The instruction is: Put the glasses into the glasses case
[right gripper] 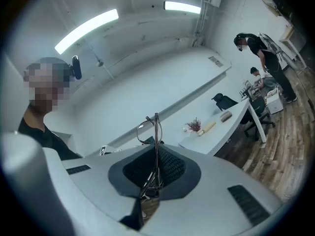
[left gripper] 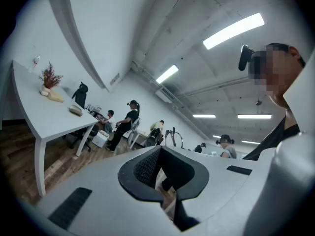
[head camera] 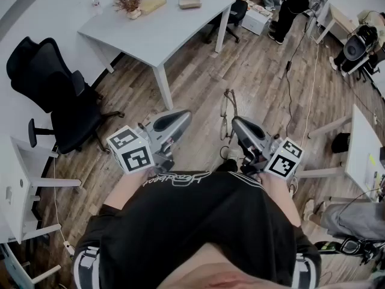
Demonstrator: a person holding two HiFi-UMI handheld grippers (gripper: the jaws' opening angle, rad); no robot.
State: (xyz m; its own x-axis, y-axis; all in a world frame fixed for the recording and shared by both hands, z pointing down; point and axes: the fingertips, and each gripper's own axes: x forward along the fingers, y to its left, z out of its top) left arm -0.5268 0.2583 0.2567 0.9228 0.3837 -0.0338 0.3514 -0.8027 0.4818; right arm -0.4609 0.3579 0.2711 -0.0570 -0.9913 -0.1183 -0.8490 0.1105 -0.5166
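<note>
Right now the right hand-held gripper (right gripper: 156, 157) pinches the glasses (right gripper: 153, 127), while the left hand-held gripper (left gripper: 165, 170) sits nearly closed, empty.

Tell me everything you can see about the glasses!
The glasses are thin, dark wire frames, metal by the look, with roundish rims. The lenses are too faint to make out. The right gripper has its jaws closed on them, pinching one end between its dark ribbed pads, so the rest sticks out past the tips. They are held in the air above the wooden floor, well short of the white table. Nothing else touches them.
</note>
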